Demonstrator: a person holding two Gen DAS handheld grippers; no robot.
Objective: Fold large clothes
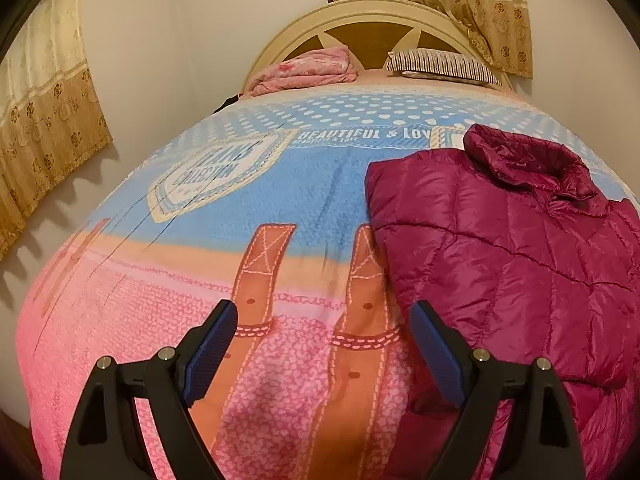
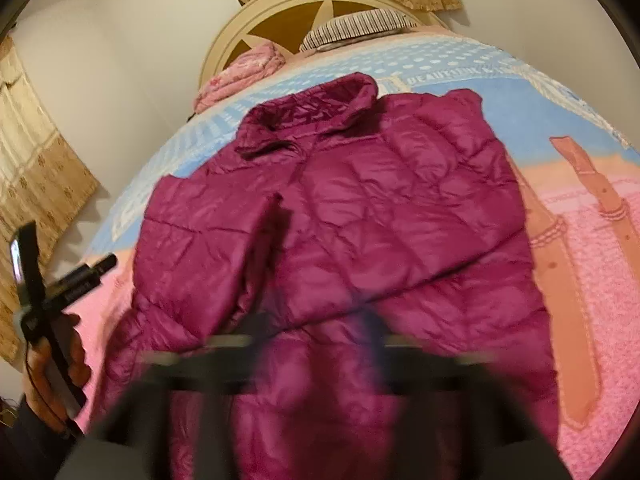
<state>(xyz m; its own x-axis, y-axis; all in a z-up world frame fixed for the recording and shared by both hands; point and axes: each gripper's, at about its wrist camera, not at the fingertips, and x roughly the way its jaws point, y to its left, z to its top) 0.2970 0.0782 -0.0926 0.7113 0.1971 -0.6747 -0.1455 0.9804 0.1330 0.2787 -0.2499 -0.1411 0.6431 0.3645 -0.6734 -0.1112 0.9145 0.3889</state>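
The left gripper (image 1: 324, 324) has its fingers wide apart, holding nothing, above the blanket (image 1: 248, 208). To its right lies the magenta puffer jacket (image 1: 500, 248), spread flat. The right gripper (image 2: 320, 320) is blurred over the jacket; I cannot tell its state.

The left hand-held gripper (image 1: 324, 344) has matte black plastic arms with round silver screws at the joints and ribbed dark-blue pads (image 1: 212, 354) on its fingers, while the right hand-held gripper (image 2: 320, 344) shows only as a dark, motion-blurred shape with bluish pads, and the person's bare-skinned left hand (image 2: 52, 376) meets a dark sleeve.
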